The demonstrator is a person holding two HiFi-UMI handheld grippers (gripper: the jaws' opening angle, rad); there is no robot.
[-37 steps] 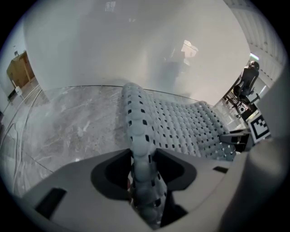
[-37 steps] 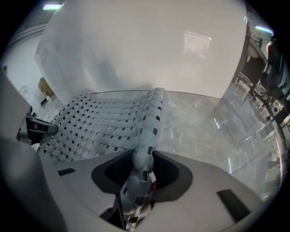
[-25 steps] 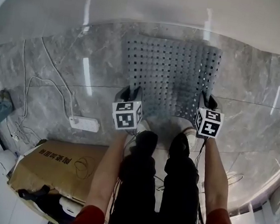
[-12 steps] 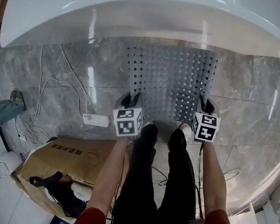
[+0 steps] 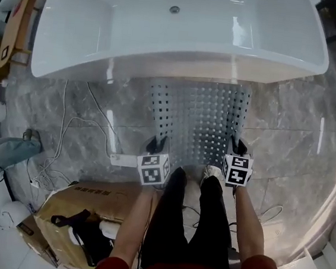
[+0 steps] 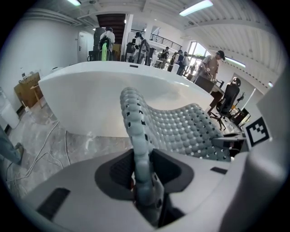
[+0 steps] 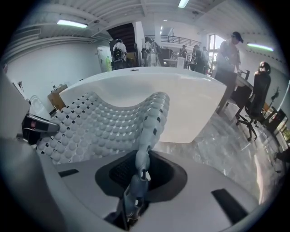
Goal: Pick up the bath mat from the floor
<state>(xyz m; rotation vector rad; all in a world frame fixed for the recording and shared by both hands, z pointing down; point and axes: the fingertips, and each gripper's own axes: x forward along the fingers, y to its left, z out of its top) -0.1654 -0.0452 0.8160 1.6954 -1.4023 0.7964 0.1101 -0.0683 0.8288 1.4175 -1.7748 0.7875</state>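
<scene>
Looking steeply down on a grey marble floor (image 5: 287,131) beside a white bathtub (image 5: 166,35). In front of two legs in black trousers (image 5: 188,222), a grey bath mat (image 5: 202,119) full of small square holes, raised by its two near corners and slung between two hand-held tongs. Left tongs (image 5: 157,143) clamped narrow on the mat's near left corner. Right tongs (image 5: 236,145) clamped narrow on the near right corner.

From the left gripper view and the right gripper view: mat edge pinched tight between the jaws, rising out of them, then curling over and sagging in a shallow hollow across to the other tongs. Far end of the mat toward the foot of the bathtub; no telling whether touching the floor there.

Left marker cube (image 5: 153,169) and right marker cube (image 5: 237,170), black-and-white, just ahead of bare forearms. On the floor to the left, a white power strip (image 5: 120,159) with loose white cables (image 5: 67,126); nearer, an open cardboard box (image 5: 83,202). Well behind the bathtub, several people (image 6: 141,45) standing, and an office chair (image 7: 253,104) off to the right.
</scene>
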